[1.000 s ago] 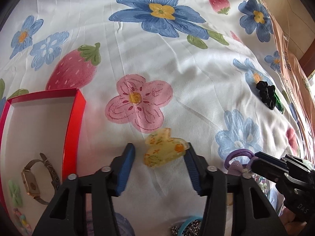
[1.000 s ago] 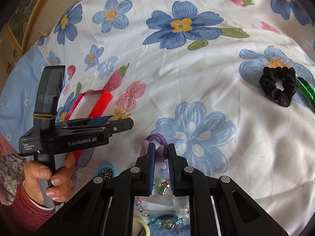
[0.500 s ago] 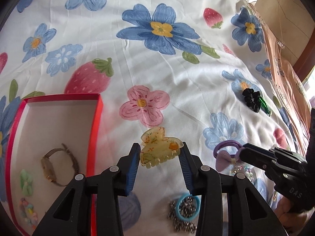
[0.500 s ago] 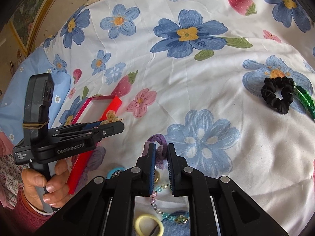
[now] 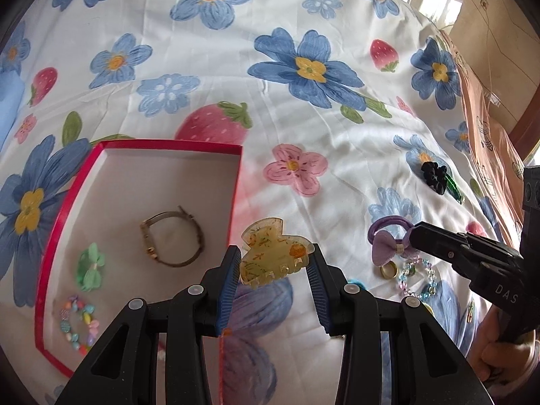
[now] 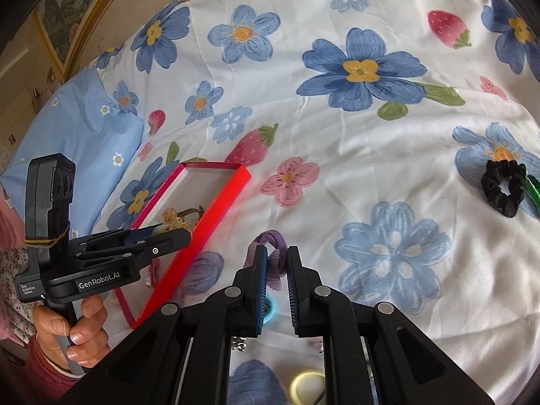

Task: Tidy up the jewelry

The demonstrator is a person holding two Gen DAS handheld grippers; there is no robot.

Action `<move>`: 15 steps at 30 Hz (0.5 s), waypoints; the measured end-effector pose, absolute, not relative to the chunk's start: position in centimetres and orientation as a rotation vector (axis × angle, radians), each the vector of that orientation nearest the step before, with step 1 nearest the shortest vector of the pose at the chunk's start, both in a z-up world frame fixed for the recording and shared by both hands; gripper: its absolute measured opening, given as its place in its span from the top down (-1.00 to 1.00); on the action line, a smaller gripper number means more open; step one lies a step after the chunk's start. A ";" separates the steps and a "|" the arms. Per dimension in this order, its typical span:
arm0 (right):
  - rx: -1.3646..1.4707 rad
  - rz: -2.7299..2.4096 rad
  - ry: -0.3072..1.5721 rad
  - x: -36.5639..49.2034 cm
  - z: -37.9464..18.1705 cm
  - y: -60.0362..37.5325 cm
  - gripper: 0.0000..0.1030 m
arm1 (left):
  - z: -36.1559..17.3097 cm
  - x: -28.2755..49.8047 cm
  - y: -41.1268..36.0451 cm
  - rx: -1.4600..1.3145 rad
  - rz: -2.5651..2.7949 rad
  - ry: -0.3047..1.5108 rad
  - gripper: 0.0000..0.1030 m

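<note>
My left gripper [image 5: 274, 263] is shut on a translucent yellow claw hair clip [image 5: 273, 254] and holds it above the bedspread, just right of the red box [image 5: 233, 199]. The box holds a watch [image 5: 172, 236], a green bow clip [image 5: 89, 266] and a beaded bracelet [image 5: 79, 324]. My right gripper [image 6: 276, 276] is shut on the purple bow hair tie [image 6: 271, 260], which also shows in the left wrist view [image 5: 388, 243]. The left gripper shows in the right wrist view [image 6: 162, 233], over the box [image 6: 216, 216].
A black scrunchie [image 6: 504, 187] and a green item [image 6: 535, 189] lie at the far right. A gold ring [image 5: 388, 271], a bead bracelet [image 5: 416, 280], a teal ring [image 6: 270, 307] and a yellow ring [image 6: 307, 388] lie near my grippers. A blue pillow [image 6: 77, 135] is at the left.
My left gripper has lifted the yellow clip off the bedspread and carried it left toward the red box. My right gripper has risen with the purple hair tie.
</note>
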State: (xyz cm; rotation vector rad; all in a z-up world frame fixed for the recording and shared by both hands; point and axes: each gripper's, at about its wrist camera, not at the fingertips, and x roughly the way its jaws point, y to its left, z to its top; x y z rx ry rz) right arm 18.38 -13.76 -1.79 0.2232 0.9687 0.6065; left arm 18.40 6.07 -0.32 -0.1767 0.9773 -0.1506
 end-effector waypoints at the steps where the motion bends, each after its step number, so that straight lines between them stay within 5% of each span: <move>1: 0.219 0.612 0.966 18.3 -1.6 -13.4 0.79 | -0.1 18.1 6.5 -0.181 -0.146 0.974 0.25; 15: 0.171 0.691 0.957 17.5 -0.4 -8.3 0.78 | 1.0 14.4 11.9 -0.238 -0.073 0.944 0.25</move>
